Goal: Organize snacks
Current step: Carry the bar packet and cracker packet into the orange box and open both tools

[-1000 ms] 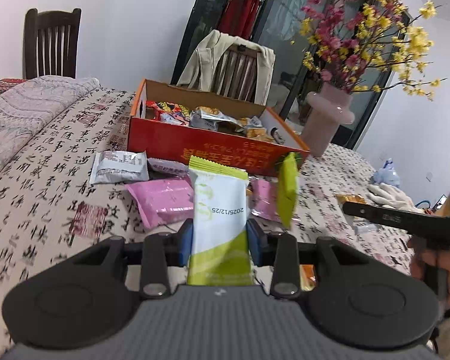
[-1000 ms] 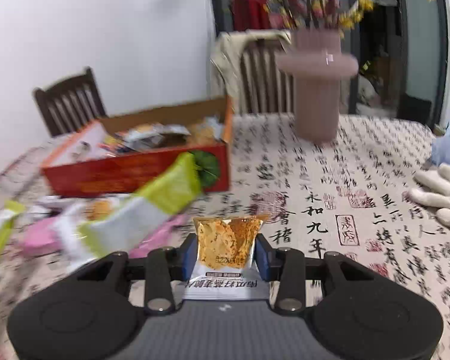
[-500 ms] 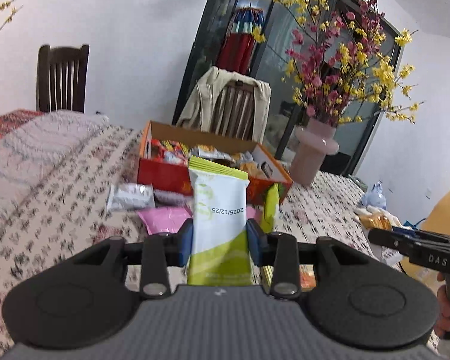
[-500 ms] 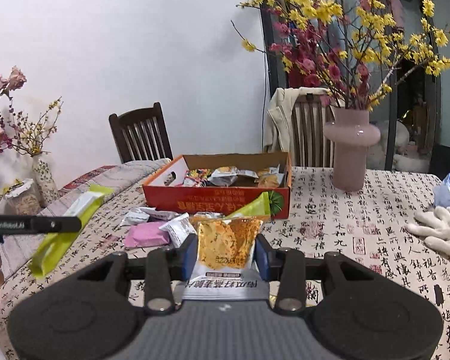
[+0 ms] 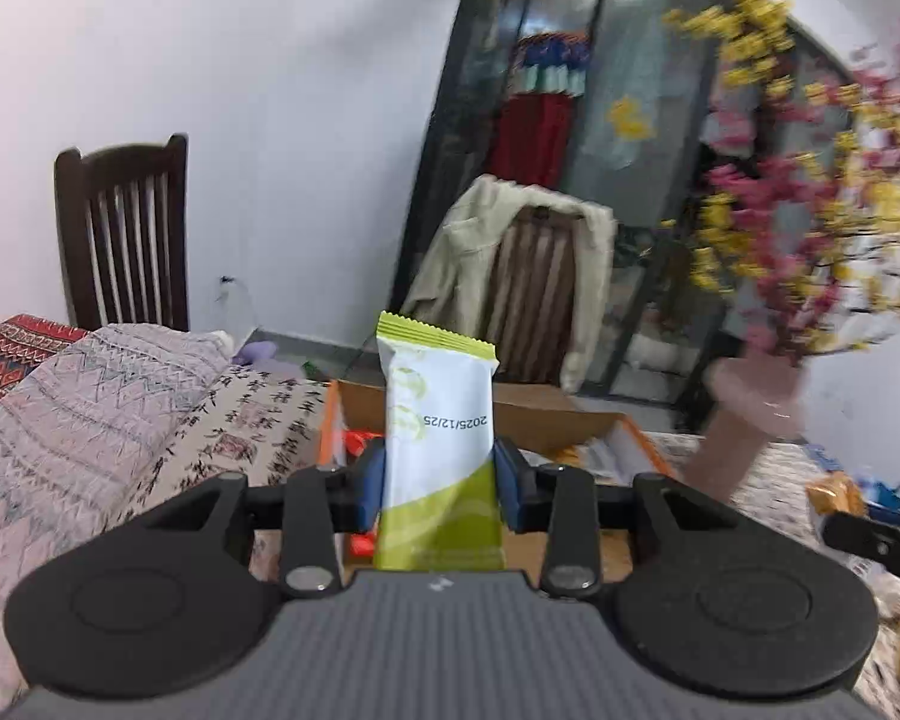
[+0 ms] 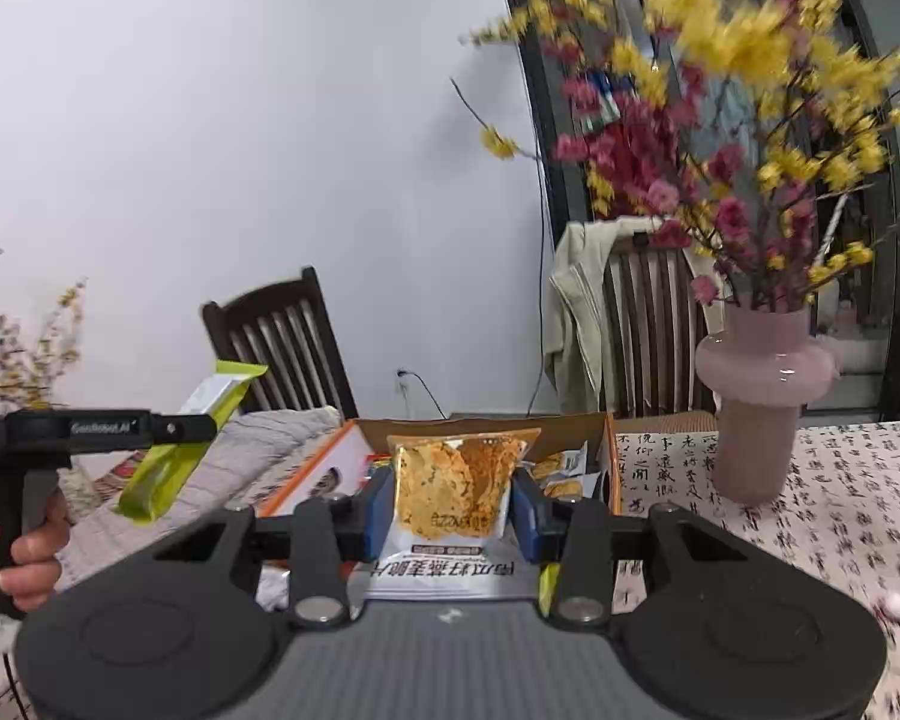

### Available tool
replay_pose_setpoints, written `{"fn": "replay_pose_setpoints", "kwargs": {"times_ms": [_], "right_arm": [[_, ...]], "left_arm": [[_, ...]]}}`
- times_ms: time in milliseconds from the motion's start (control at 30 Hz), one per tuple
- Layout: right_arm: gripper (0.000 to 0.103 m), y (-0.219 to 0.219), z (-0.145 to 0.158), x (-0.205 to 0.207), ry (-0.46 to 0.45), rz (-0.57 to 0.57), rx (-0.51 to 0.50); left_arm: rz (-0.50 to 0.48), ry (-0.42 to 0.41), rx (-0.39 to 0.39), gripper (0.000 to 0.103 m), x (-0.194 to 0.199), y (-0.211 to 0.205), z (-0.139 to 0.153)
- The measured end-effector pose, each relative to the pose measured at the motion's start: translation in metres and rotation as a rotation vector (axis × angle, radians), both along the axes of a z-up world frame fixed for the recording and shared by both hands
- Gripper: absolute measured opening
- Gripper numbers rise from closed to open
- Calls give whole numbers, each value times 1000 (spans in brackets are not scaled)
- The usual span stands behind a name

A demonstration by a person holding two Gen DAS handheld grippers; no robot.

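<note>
Left gripper [image 5: 438, 477] clamped on upright green-white snack bar [image 5: 437, 420], right gripper [image 6: 450, 501] clamped on orange chip packet [image 6: 459, 480], orange snack box [image 6: 611, 462] at twelve o'clock beyond both, pink vase [image 6: 762, 396] at two o'clock

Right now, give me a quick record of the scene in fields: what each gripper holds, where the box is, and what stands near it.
left gripper: jaws shut on green and white snack bar
right gripper: jaws shut on orange crisp packet
snack box: open on the table beyond both grippers, packets inside
pink vase: right of the box, holding flowers
</note>
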State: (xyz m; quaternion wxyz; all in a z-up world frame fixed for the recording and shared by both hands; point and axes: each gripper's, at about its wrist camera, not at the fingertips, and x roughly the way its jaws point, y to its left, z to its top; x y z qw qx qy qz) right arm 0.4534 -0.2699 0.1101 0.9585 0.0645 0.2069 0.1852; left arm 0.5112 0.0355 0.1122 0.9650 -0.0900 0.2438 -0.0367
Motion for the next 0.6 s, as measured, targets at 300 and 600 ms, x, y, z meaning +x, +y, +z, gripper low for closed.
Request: {"fn": "replay_pose_setpoints", "kwargs": {"times_ms": [300, 600], "right_arm": [[40, 14, -61, 134, 139, -73, -97], [44, 37, -128, 177, 187, -112, -265]], "left_arm": [[20, 142, 16, 37, 108, -10, -69], [16, 167, 91, 57, 129, -14, -112]]}}
